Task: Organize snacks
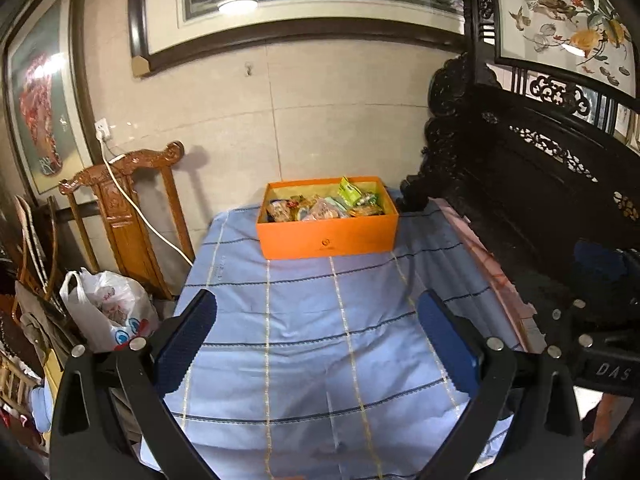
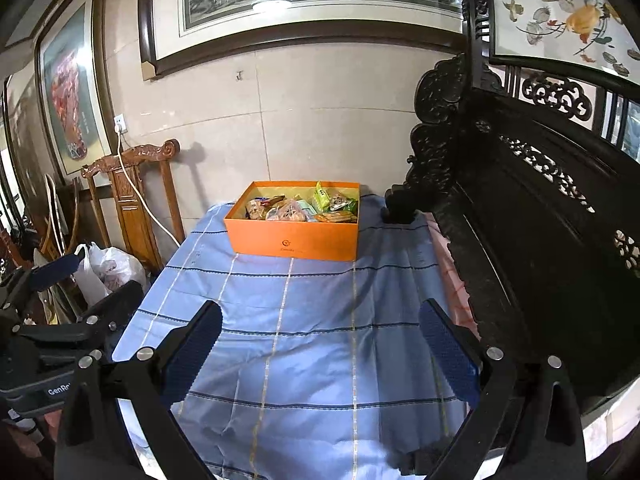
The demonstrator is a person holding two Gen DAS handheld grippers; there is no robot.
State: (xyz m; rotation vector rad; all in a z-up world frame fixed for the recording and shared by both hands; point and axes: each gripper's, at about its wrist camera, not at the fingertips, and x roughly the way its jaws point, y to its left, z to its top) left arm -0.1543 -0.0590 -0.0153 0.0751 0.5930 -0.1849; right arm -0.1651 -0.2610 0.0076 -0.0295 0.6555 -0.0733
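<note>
An orange box stands at the far end of the blue checked tablecloth, against the wall. It holds several wrapped snacks, among them green packets at its right. The box also shows in the right wrist view, with the snacks inside. My left gripper is open and empty, hovering over the near part of the cloth, well short of the box. My right gripper is open and empty too, at a like distance. The left gripper also shows at the left edge of the right wrist view.
A dark carved bench runs along the table's right side. A wooden chair with a white cable stands left of the table, and a white plastic bag lies on the floor beside it. Framed pictures hang on the wall.
</note>
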